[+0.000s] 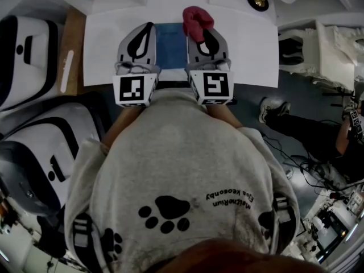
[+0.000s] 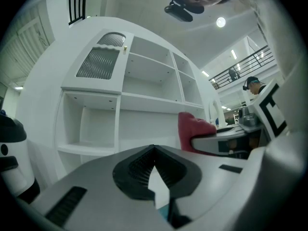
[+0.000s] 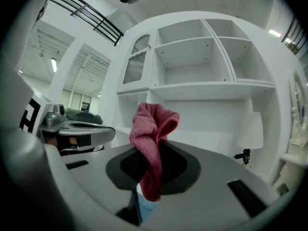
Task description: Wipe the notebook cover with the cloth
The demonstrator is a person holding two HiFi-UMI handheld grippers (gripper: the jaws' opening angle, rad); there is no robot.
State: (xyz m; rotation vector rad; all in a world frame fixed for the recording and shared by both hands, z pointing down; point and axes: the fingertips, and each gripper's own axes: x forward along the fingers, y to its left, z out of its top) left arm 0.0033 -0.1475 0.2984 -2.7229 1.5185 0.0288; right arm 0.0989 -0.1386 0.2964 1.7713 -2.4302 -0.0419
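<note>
Since wiping's next, my right gripper (image 3: 149,154) clamps the cloth (image 3: 153,129) at the notebook's (image 1: 171,45) far corner; my left gripper (image 2: 154,150) is pinched empty, parked alongside.

Test lab set up in a big hall, not a home. Bare white shelf unit (image 3: 207,66) dead ahead of the right claw (image 3: 147,155). Mezzanine railing (image 3: 82,13) up-left of it. Loose cables (image 1: 284,152) on the floor behind-right, where another person (image 1: 318,132) sits.
</note>
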